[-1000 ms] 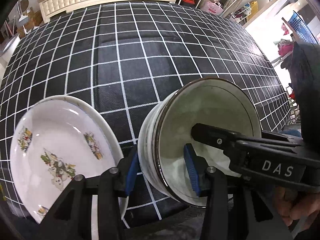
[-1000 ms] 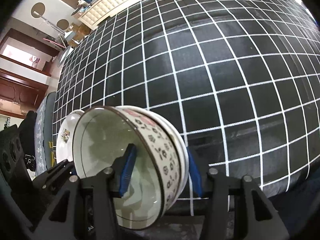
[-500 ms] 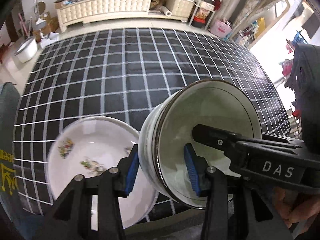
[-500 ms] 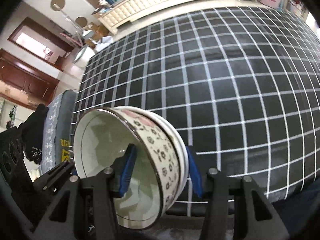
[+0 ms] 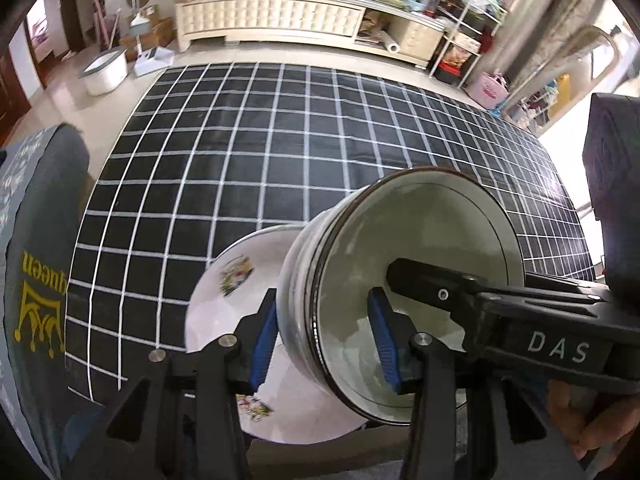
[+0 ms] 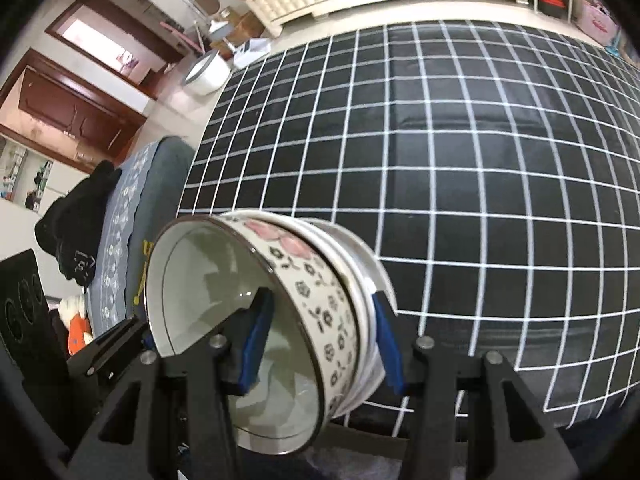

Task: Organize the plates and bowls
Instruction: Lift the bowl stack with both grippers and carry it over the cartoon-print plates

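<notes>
A: Stack of bowls (image 5: pixel 400 280) up off the checked tablecloth (image 5: pixel 280 160), tipped on its side, mouth facing the right-hand tool. Left gripper (image 5: pixel 322 338) clamped across the wall, one blue pad inside the top bowl, the other outside against the nested ones

B: Same on the other side. Right gripper (image 6: pixel 316 344) closed on that stack (image 6: pixel 280 308) too, one pad in the hollow, one on the outer rims. At least two bowls nested, maybe three; hard to count

A: Glazed ceramic, so stiff, slick, breakable. Probably fairly heavy as a stack. Pinching through several walls at once, not much to stop an inner bowl sliding out while tilted

B: Best levelled before setting down. Grip near the rim fine for carrying, poor for twisting

A: Below, near the table edge, a white plate (image 5: pixel 240 300) with small printed pictures, lying flat on the cloth. Could be the landing spot, though only a guess

B: If so, a slow descent, base first; glaze on glaze chips easily. Release one side at a time, only once the weight sits
</notes>
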Demonstrator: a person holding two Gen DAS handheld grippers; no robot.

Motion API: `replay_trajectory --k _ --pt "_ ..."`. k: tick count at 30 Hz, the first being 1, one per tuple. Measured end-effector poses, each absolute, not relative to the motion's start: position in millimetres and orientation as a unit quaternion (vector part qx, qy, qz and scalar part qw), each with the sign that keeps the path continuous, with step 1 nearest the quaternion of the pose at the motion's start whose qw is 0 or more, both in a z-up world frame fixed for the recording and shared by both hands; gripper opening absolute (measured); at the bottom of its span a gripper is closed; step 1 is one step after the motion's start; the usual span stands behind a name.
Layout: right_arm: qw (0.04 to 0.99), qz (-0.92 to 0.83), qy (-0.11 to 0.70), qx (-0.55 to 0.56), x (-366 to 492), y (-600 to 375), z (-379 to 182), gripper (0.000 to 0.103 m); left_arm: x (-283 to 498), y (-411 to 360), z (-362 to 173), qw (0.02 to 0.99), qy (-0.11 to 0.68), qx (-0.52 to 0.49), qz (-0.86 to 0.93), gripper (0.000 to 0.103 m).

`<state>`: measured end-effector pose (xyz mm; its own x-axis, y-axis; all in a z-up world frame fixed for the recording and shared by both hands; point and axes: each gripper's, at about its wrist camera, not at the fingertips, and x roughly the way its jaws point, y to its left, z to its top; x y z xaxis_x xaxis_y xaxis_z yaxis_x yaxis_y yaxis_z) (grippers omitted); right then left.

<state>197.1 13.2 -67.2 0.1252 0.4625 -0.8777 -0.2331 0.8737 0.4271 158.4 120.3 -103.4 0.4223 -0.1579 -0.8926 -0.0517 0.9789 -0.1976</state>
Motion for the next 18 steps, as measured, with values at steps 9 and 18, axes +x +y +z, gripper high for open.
replay_trajectory --k 9,18 --pt "0.731 0.234 0.637 0.077 198 33 -87 0.053 150 143 -130 0.826 0.551 -0.122 -0.020 0.042" --pt "0.724 0.222 0.649 0.067 202 37 -99 0.053 156 150 -145 0.817 0.560 -0.137 -0.026 0.042"
